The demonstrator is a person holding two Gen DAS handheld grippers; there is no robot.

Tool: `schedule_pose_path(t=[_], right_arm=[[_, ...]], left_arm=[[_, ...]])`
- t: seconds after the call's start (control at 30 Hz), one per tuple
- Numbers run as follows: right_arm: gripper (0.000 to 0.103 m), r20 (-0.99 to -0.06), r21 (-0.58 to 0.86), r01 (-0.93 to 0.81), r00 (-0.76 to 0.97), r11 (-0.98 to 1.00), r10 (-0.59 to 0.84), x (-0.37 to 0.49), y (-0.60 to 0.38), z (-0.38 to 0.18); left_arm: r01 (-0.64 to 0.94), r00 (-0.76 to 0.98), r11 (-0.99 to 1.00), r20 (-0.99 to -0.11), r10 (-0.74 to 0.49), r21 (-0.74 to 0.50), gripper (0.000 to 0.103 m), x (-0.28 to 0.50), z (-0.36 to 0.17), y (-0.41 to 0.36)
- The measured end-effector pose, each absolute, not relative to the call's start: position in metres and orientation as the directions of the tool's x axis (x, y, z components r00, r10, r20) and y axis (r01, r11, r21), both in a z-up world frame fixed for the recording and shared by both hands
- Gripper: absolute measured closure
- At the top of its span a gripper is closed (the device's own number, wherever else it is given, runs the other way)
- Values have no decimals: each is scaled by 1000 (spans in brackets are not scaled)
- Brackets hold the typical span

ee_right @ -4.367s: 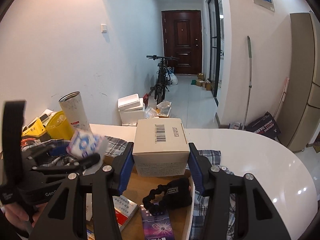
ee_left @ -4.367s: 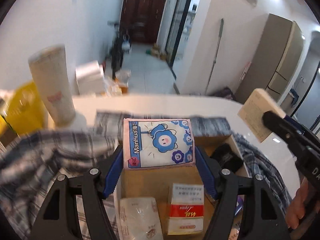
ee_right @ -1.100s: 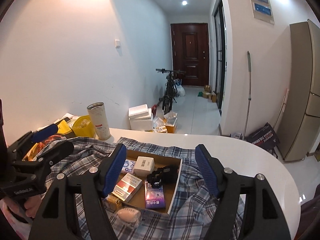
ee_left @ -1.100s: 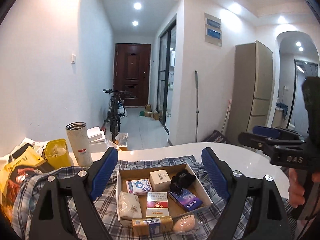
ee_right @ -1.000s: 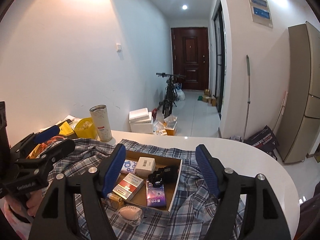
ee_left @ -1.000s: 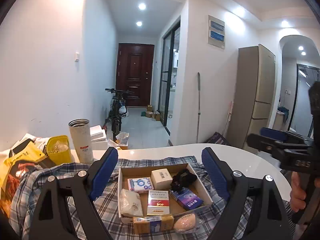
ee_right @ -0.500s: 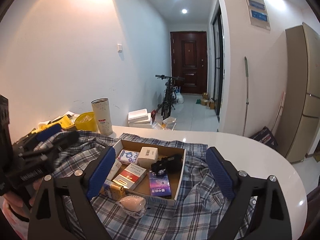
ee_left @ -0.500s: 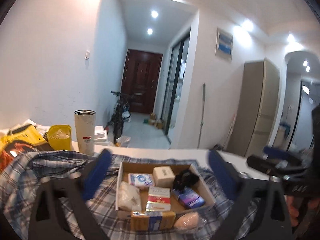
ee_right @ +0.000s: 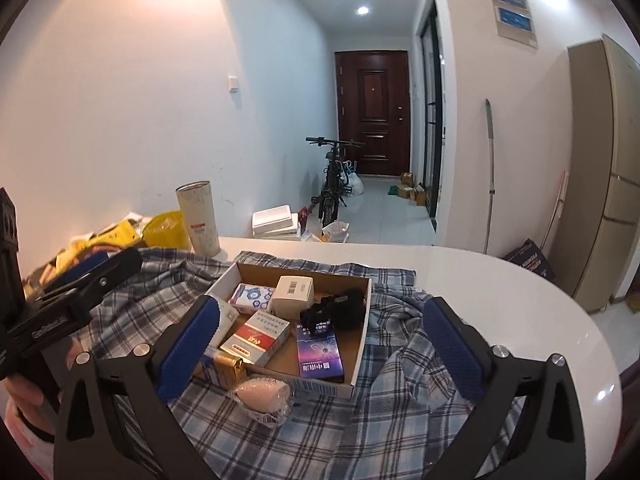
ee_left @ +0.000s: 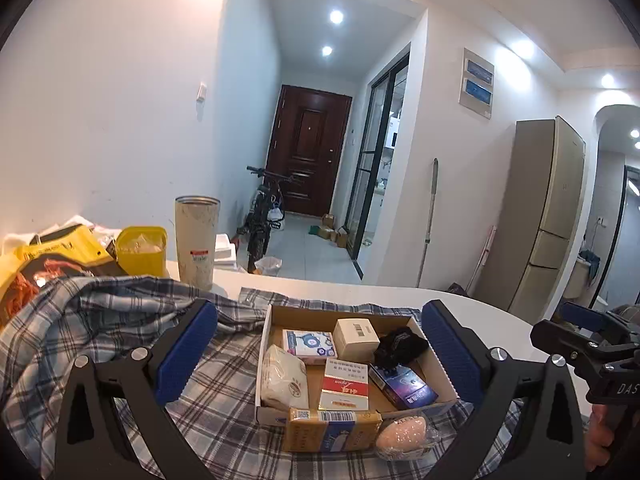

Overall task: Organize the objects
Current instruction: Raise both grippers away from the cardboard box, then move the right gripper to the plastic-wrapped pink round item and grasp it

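A shallow cardboard box (ee_left: pixel 344 313) (ee_right: pixel 362 344) lies on a plaid shirt (ee_left: pixel 120 320) (ee_right: pixel 400 412) on the white table. In it are a blue-patterned tissue pack (ee_left: pixel 308 341) (ee_right: pixel 251 298), a white carton (ee_left: pixel 356 335) (ee_right: pixel 294 294), a black strap (ee_left: pixel 400 346) (ee_right: pixel 334 314), a red-and-white box (ee_left: pixel 345 384) (ee_right: pixel 256 338), a purple box (ee_left: pixel 404 386) (ee_right: pixel 320 356) and a white packet (ee_left: pixel 283 376). A yellow box (ee_left: pixel 334 428) (ee_right: pixel 222 368) and a pink wrapped item (ee_left: pixel 402 434) (ee_right: pixel 262 394) lie in front. My left gripper (ee_left: pixel 320 356) and right gripper (ee_right: pixel 320 348) are open, empty, held back above the box.
A tall tumbler (ee_left: pixel 197 240) (ee_right: pixel 199 218), a yellow container (ee_left: pixel 142 250) and yellow bags (ee_left: pixel 44 256) stand at the table's back left. The white table edge (ee_right: pixel 540 300) curves at the right. A hallway with a bicycle (ee_right: pixel 334 184) lies beyond.
Earlier my left gripper held the tissue pack and my right the white carton; both now lie in the box. Both grippers opened and pulled back; over the last second they drifted slightly.
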State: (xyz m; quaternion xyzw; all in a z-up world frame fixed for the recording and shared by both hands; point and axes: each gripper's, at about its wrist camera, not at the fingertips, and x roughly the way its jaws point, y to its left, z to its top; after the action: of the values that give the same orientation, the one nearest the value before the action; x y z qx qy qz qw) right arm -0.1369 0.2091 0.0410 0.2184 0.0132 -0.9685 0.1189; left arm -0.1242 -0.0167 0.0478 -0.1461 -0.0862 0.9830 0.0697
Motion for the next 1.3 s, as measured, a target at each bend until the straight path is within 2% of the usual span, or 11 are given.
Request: schedule_pose_path(t=[0.23, 0.37, 0.6, 0.8, 0.97, 1.1, 1.2, 1.3], right_arm=[[1, -479, 28, 231, -851, -972, -216, -140, 195, 28], [1, -527, 41, 205, -827, -978, -196, -149, 187, 8], [2, -666, 80, 203, -717, -976, -204, -176, 173, -29], [12, -725, 150, 233, -635, -961, -268, -190, 167, -54], [14, -755, 165, 243, -593, -956, -281, -197, 162, -69], [20, -777, 189, 246, -555, -951, -298, -202, 162, -81], [21, -776, 232, 260, -532, -938, -339, -203, 161, -86], [26, -770, 243, 279, -527, -929, -360, -202, 160, -86]], left_arm=[[-110, -949, -982, -277, 150, -154, 0, -123, 48, -13], [-92, -927, -982, -346, 146, -167, 0, -135, 41, -17], [-46, -871, -988, -478, 113, -150, 0, -156, 24, -17], [-43, -864, -992, -494, 98, -123, 0, -158, 19, -12], [-7, -869, -992, -490, 69, -128, 0, -157, 20, -16], [-13, -861, -990, -502, 84, -143, 0, -160, 19, -19], [-6, -854, -990, -514, 79, -142, 0, -163, 16, -19], [-1, -855, -990, -513, 74, -140, 0, -163, 16, -20]])
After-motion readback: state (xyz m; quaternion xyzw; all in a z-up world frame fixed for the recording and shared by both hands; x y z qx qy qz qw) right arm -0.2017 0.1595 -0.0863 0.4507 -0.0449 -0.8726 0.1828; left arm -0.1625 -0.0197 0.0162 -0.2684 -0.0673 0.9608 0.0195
